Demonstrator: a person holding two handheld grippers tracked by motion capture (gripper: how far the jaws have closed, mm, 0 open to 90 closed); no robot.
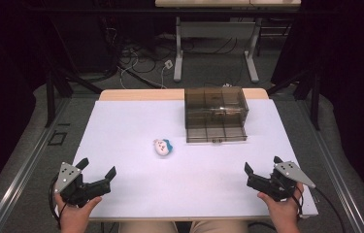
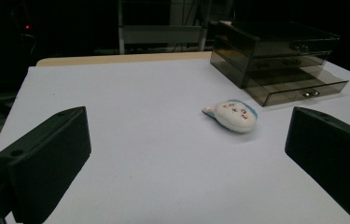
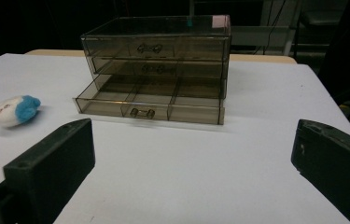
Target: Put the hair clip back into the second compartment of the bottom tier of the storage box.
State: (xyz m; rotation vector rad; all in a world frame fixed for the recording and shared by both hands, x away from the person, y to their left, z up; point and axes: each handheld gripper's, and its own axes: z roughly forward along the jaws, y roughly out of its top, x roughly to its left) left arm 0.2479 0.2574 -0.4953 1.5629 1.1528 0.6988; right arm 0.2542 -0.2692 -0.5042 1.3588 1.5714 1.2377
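While both arms rested at the near edge of the table (image 1: 136, 194), the left hand-held gripper (image 1: 97, 167) sat at the near left corner with its jaws spread wide and nothing between them, and the right hand-held gripper (image 1: 262, 167) sat near the right corner, likewise spread and empty. A broad bare stretch of white surface lay between them and ran forward to the small white-and-blue plush toy (image 1: 162, 147), which lay on its side near the middle of the table, well apart from both grippers. Just right of it and farther back stood the smoky clear drawer box (image 1: 215, 114), close to the far edge, its bottom drawer (image 1: 216, 133) pulled out toward the person.

The left gripper view showed the toy's (image 2: 232, 115) white face with small red marks, and the box (image 2: 275, 56) beyond it at the right. The right gripper view showed three stacked drawers (image 3: 156, 70), the open one (image 3: 149, 107) split into compartments with a small handle (image 3: 143, 113), and the toy's (image 3: 14, 111) blue part at the left.
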